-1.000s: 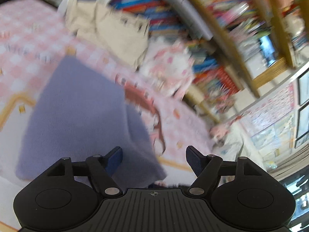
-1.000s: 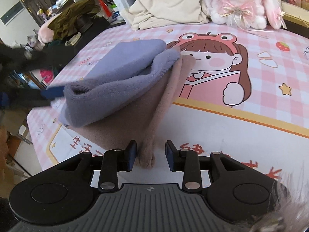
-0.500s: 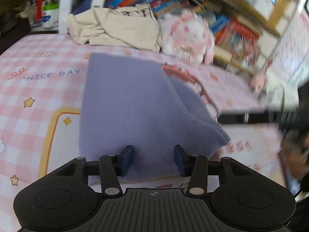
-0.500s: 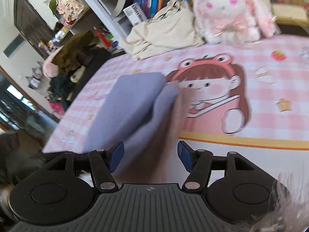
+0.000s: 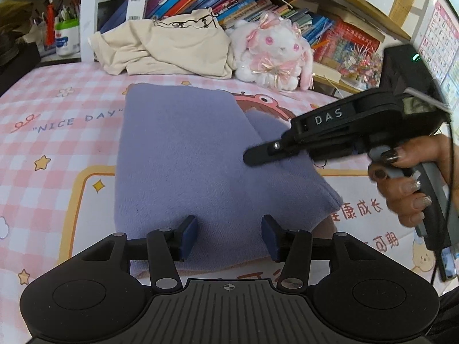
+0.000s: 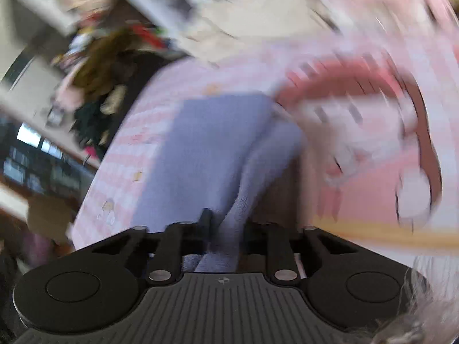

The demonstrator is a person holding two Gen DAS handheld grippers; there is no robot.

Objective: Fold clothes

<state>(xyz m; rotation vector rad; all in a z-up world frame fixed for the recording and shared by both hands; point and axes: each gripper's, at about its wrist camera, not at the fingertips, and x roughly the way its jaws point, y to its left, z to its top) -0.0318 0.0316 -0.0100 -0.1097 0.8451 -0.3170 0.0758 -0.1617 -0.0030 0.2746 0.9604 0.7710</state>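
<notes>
A folded lavender garment point(image 5: 189, 166) lies on the pink checked bedsheet point(image 5: 43, 149), with a tan-pink layer point(image 5: 325, 226) showing under its near right corner. My left gripper point(image 5: 229, 236) is open and empty, its fingers over the garment's near edge. My right gripper point(image 5: 249, 159) comes in from the right over the garment's right side. The blurred right wrist view shows its jaws point(image 6: 226, 223) close together around a lavender fold point(image 6: 229, 200).
A crumpled cream garment point(image 5: 172, 48) and a white plush rabbit point(image 5: 275, 51) sit at the back of the bed, before bookshelves point(image 5: 235, 0). A white shelf post point(image 5: 89, 14) stands at the back left. The bed's left edge drops to a cluttered floor point(image 6: 57, 143).
My left gripper has pulled back slightly and stayed open at the garment's near edge. My right gripper swung over the garment's right side and narrowed from open onto a lavender fold.
</notes>
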